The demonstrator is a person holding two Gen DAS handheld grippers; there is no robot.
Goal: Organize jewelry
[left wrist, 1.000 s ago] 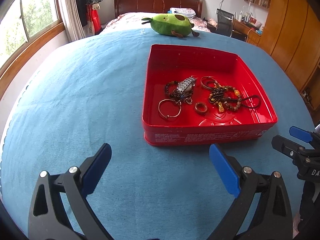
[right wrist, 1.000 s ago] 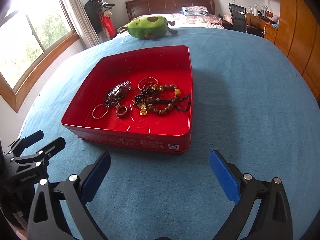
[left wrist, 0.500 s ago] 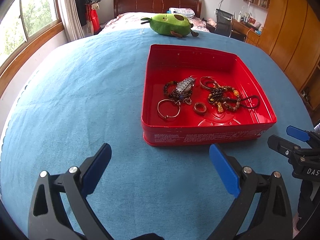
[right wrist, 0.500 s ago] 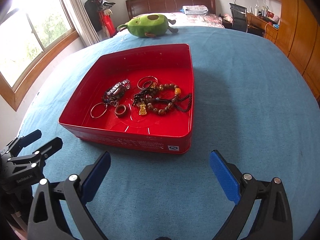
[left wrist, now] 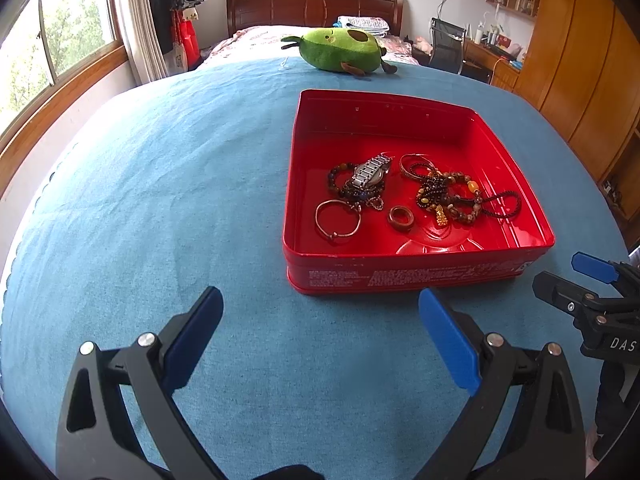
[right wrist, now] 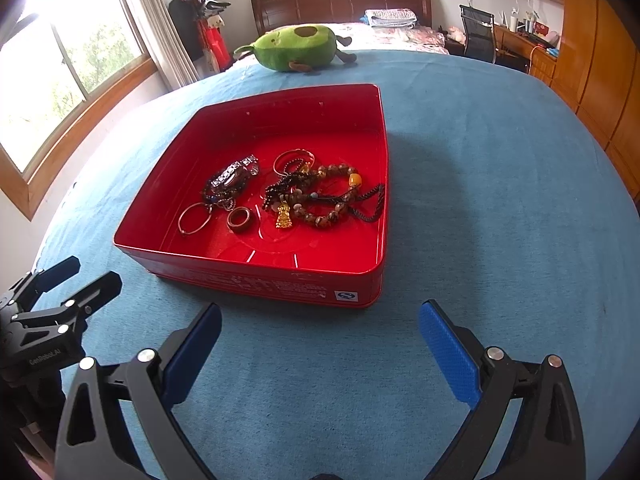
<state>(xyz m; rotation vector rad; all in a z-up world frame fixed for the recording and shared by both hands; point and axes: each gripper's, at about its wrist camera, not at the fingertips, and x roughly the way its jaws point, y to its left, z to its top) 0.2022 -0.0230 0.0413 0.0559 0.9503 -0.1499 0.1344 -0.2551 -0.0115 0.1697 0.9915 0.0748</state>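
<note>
A red tin tray (left wrist: pixel 400 276) (right wrist: pixel 256 276) sits on a blue cloth. Inside it lie a metal-link watch (left wrist: pixel 372 170) (right wrist: pixel 236 174), a thin silver bangle (left wrist: pixel 338 219) (right wrist: pixel 195 218), a brown ring (left wrist: pixel 401 218) (right wrist: pixel 240 219) and a tangle of beaded bracelets (left wrist: pixel 448 196) (right wrist: pixel 320 196) with a gold charm (right wrist: pixel 283 216). My left gripper (left wrist: pixel 320 332) stands open in front of the tray's near wall, holding nothing. Open and holding nothing too, my right gripper (right wrist: pixel 320 340) is just short of the tray's near right corner.
A green avocado plush toy (left wrist: pixel 340 50) (right wrist: pixel 298 46) lies on the cloth beyond the tray. Behind it are a bed with a wooden headboard (left wrist: pixel 312 8), a window (left wrist: pixel 60 40) on the left and wooden wardrobes (left wrist: pixel 580 60) on the right. Bare blue cloth (left wrist: pixel 160 180) spreads left of the tray.
Both grippers have edged slightly closer to the tray. Both stay open, and the jewelry has not moved.
</note>
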